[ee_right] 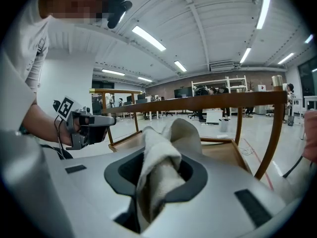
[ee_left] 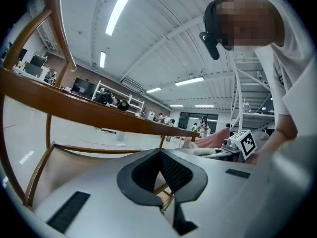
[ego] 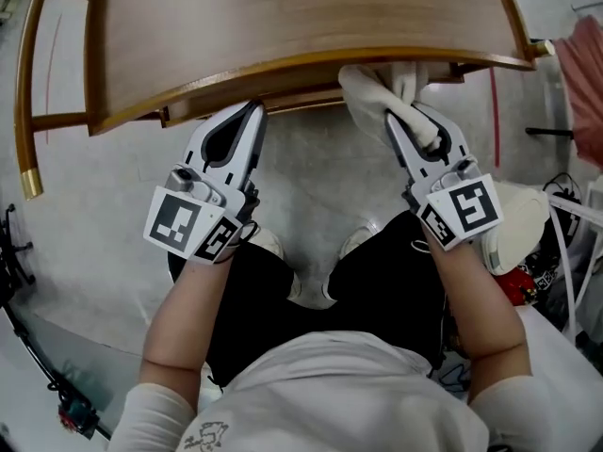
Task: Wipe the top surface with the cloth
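The wooden table top (ego: 283,17) fills the upper half of the head view, its curved front edge toward me. My right gripper (ego: 394,121) is just below that edge, shut on a white cloth (ego: 372,88) that bunches up out of the jaws against the edge. In the right gripper view the cloth (ee_right: 161,152) is pinched between the jaws, with the table edge (ee_right: 198,102) above and beyond. My left gripper (ego: 252,113) sits under the edge further left, shut and holding nothing (ee_left: 161,153).
A wooden frame rail (ego: 28,83) curves down the left side. Beneath the top there is a lower wooden shelf (ee_right: 225,150). A red object (ego: 582,73) and cables (ego: 565,196) lie on the right. My white shoes (ego: 268,243) stand on the pale floor.
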The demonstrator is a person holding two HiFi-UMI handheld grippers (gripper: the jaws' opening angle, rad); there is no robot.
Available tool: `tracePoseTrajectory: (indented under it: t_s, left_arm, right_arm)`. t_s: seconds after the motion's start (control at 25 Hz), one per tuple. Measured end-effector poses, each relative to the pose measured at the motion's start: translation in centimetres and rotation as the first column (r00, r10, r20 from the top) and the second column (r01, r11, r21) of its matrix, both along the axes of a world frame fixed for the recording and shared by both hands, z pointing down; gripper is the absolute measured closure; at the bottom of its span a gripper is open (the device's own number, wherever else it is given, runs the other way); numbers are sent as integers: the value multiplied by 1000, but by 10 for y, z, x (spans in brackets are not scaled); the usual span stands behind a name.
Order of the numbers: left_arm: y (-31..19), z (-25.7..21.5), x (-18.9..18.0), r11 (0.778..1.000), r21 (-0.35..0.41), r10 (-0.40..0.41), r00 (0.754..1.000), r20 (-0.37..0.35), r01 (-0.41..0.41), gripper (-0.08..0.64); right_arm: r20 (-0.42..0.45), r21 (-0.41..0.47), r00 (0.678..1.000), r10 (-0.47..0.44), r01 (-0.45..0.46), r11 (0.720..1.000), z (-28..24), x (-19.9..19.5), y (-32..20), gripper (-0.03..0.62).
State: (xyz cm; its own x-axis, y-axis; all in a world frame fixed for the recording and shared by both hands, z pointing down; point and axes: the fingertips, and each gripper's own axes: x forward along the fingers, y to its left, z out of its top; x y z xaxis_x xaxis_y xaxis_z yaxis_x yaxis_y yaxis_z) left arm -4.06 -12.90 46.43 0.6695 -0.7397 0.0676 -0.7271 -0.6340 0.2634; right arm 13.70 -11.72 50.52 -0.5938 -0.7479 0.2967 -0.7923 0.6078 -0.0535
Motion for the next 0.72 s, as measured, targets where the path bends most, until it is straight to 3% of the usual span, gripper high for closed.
tracePoseTrajectory:
  t_s: [0.24,0.48,0.72]
  left_arm:
    - [-7,20,-5,999,27,-39,999,20,38,554]
    - [-11,41,-3,996,45,-84,996,33,82,554]
    - [-4,48,-11,991,63,-118,992,41,116,554]
  right_arm:
    - [-41,4,997,-58,58,998,25,-18,-6,503]
    - [-34,17,999,-35,36,999,43,-31,-34,503]
    - [-55,40,997,-47,49,998,59,-72,-70,503]
